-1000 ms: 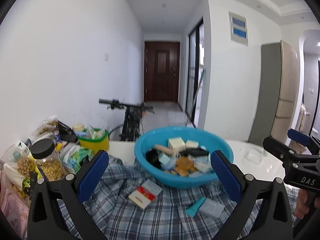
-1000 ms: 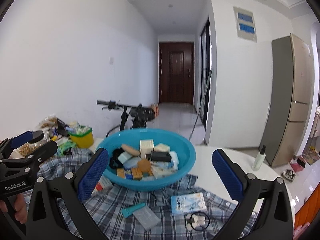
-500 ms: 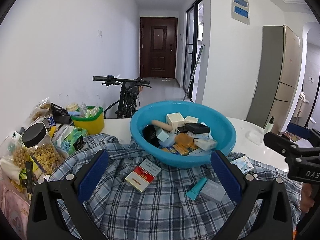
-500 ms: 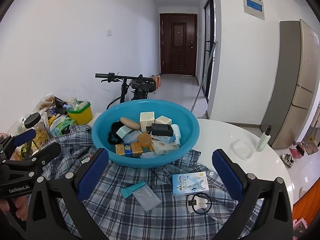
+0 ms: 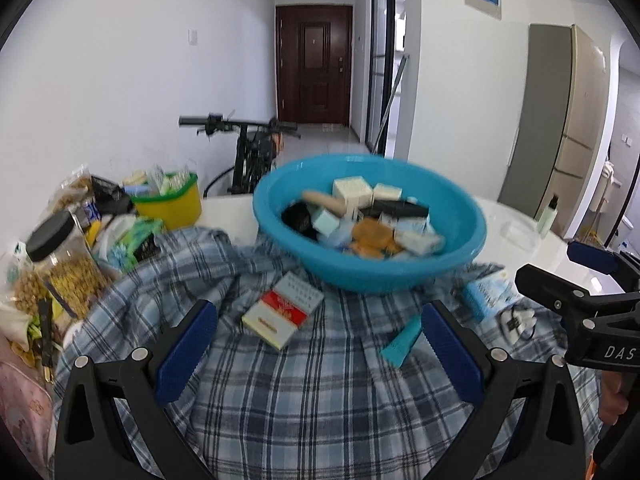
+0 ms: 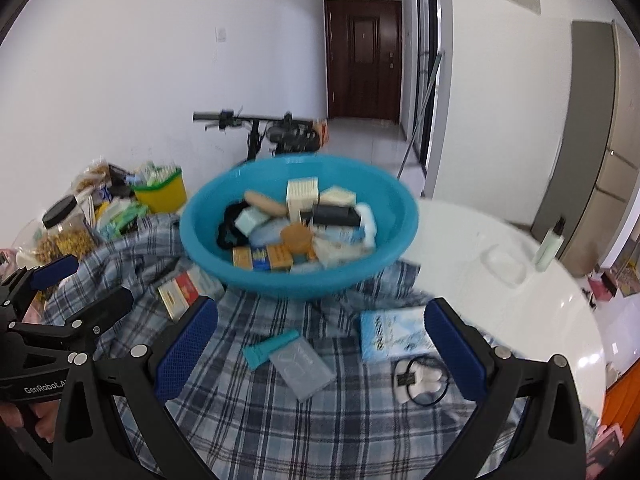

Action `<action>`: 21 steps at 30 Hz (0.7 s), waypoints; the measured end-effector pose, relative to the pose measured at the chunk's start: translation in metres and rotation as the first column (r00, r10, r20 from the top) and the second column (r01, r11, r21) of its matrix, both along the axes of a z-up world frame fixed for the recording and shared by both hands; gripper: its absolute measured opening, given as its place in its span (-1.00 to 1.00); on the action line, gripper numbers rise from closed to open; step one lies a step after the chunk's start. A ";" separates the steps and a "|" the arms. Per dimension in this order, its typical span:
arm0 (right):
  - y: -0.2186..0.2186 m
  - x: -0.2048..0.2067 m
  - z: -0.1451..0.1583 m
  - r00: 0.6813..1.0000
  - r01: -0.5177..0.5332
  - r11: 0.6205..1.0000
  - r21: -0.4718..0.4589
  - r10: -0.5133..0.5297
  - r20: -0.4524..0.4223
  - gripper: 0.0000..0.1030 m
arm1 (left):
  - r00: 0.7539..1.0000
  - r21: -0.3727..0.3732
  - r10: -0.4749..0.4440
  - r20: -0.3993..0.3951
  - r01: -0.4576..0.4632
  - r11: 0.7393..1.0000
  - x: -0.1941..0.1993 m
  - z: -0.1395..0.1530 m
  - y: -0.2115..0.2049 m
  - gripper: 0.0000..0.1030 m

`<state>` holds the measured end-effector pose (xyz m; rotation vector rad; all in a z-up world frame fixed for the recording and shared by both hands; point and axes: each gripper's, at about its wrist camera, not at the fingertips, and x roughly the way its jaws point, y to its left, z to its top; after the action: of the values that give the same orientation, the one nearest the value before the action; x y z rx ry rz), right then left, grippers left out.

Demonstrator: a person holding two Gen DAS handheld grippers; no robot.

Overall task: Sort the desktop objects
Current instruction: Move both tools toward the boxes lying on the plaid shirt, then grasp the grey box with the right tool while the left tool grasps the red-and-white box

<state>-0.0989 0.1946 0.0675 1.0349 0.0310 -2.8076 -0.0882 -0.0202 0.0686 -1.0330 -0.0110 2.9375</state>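
Both claws lowered toward cloth (image 5: 304, 400); left claw (image 5: 320, 354) and right claw (image 6: 320, 354) held wide, empty; basin (image 6: 298, 276) ahead.

White table (image 6: 532, 312) — plaid shirt (image 6: 304, 416), bottle (image 6: 551, 245)

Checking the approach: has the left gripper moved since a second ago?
Yes. The left gripper has tilted downward: in its view the brown door sits higher, and more plaid shirt shows below the blue basin.

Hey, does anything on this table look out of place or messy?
Yes. A rumpled blue plaid shirt is spread like a tablecloth, bunched under the blue plastic basin; a red-and-white box lies askew on it.
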 end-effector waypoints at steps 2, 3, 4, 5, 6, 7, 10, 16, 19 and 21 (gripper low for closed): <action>-0.001 -0.003 -0.015 0.999 0.001 1.000 0.005 -0.001 0.034 1.00 | 1.000 0.004 0.007 0.030 -0.007 1.000 -0.004 -0.014 -0.002 1.00; -0.001 -0.004 -0.022 0.999 0.000 1.000 0.004 0.000 0.047 1.00 | 0.999 0.005 0.010 0.043 -0.010 1.000 -0.004 -0.020 -0.003 1.00; -0.001 -0.005 -0.030 0.998 -0.002 1.000 0.005 0.002 0.062 1.00 | 0.998 0.006 0.013 0.056 -0.013 1.000 -0.006 -0.026 -0.004 1.00; -0.001 -0.005 -0.037 0.997 -0.004 1.000 0.005 0.004 0.074 1.00 | 0.997 0.006 0.016 0.072 -0.017 1.000 -0.007 -0.033 -0.005 1.00; -0.001 -0.006 -0.043 0.996 -0.007 1.000 0.006 0.007 0.088 1.00 | 0.996 0.003 0.018 0.091 -0.019 1.000 -0.008 -0.041 -0.005 1.00; -0.001 -0.006 -0.049 0.995 -0.012 1.000 0.007 0.011 0.100 1.00 | 0.994 -0.002 0.017 0.105 -0.017 1.000 -0.009 -0.047 -0.005 1.00; -0.002 -0.009 -0.065 0.991 -0.028 1.000 0.009 0.026 0.134 1.00 | 0.988 -0.020 0.013 0.156 -0.010 1.000 -0.011 -0.066 -0.003 1.00; -0.008 -0.022 -0.092 0.977 -0.064 0.998 0.008 0.061 0.202 1.00 | 0.979 -0.022 0.013 0.205 -0.009 1.000 -0.016 -0.087 -0.004 1.00; -0.010 -0.031 -0.101 0.972 -0.076 0.997 0.024 0.069 0.226 0.94 | 0.977 -0.022 0.009 0.215 -0.005 1.000 -0.019 -0.090 -0.003 1.00; -0.013 -0.037 -0.107 0.969 -0.092 0.995 0.024 0.084 0.234 0.81 | 0.976 -0.019 0.007 0.216 -0.003 1.000 -0.020 -0.091 -0.003 1.00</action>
<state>-0.1355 0.1815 -0.0390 1.3299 0.0971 -2.5979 -0.1083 -0.0230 -0.0225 -1.3522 0.0088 2.8183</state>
